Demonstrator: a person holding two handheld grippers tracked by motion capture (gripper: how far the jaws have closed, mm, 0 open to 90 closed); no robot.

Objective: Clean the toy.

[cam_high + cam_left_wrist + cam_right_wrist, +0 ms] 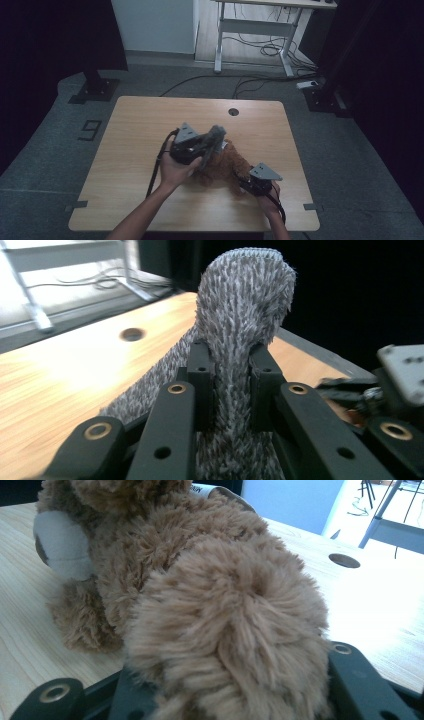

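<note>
Wooden table point(130, 150), dim room: brown plush bear point(227, 165) lying near centre, pinned at a limb by right gripper point(245, 184), grey fuzzy cloth point(240, 315) clamped and raised in left gripper point(232, 385), probably to peel it off.

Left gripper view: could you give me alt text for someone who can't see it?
Two black jaws of the left gripper pinch a strip of fuzzy grey fabric that stands up between them. Behind lies a wooden table with a round hole.
</note>
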